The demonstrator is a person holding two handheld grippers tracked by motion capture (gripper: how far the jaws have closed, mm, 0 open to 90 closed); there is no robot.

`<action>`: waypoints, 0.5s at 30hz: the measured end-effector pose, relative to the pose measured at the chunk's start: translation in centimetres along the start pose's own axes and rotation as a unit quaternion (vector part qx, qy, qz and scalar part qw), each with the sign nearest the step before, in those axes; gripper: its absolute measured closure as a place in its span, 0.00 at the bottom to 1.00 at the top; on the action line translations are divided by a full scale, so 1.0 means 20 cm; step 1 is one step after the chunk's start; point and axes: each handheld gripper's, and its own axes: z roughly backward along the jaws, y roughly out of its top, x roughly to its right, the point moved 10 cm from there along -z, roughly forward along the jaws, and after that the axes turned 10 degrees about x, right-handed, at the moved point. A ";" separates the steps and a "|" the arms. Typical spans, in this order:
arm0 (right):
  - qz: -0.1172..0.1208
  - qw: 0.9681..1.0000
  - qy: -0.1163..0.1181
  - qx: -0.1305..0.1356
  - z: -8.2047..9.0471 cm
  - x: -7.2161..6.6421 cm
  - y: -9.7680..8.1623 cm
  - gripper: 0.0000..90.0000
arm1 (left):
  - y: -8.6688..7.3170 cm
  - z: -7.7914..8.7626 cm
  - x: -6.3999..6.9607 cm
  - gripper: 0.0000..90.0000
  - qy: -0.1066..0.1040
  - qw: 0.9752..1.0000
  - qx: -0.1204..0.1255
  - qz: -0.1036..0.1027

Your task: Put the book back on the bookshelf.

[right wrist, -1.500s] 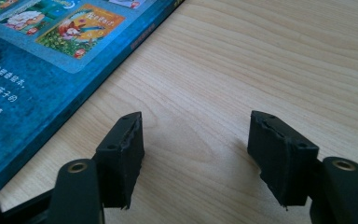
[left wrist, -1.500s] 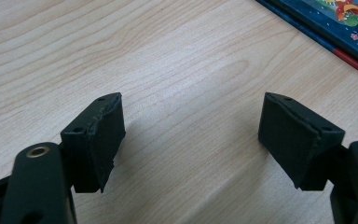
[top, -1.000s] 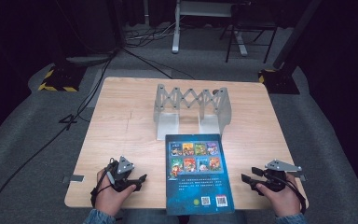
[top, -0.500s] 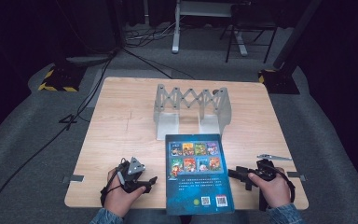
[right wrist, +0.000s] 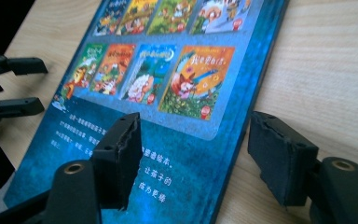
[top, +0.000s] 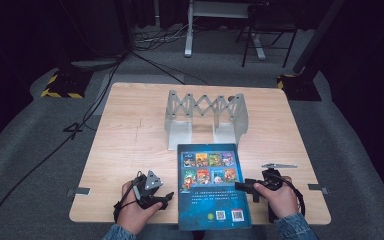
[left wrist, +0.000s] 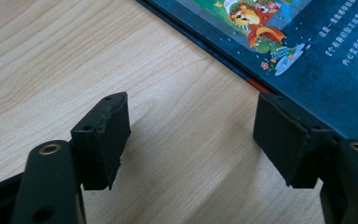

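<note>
Book (top: 211, 190) lies back cover up at the near table (top: 130, 135) edge, overhanging it slightly, just in front of the metal accordion rack (top: 206, 117). I've got left gripper (top: 166, 196) and right gripper (top: 241, 185) flanking its long edges, both spread wide, gripping nothing; right straddles the edge, probably to lift it.

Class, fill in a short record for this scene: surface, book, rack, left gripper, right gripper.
surface: wooden table
book: blue book lying flat at the near edge, back cover up
rack: grey folding rack standing behind the book
left gripper: left gripper open, low over the table beside the book's edge
right gripper: right gripper open, jaws either side of the book's edge
</note>
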 end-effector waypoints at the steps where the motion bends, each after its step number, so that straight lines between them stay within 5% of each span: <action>1: -0.005 1.000 0.003 0.002 -0.01 -0.01 0.00 0.39 | 0.00 0.00 0.00 0.29 0.002 1.000 -0.001 0.003; 8: -0.006 1.000 -0.003 0.004 -0.02 -0.02 0.00 0.37 | 0.00 0.00 0.00 0.29 -0.002 1.000 -0.001 -0.001; 12: -0.043 0.999 0.023 -0.001 -0.03 -0.05 0.00 0.39 | 0.00 -0.01 0.00 0.27 -0.001 1.000 -0.001 -0.004; 15: -0.045 0.999 0.027 -0.005 -0.05 -0.07 -0.01 0.39 | 0.00 0.00 0.00 0.30 -0.007 1.000 0.001 0.000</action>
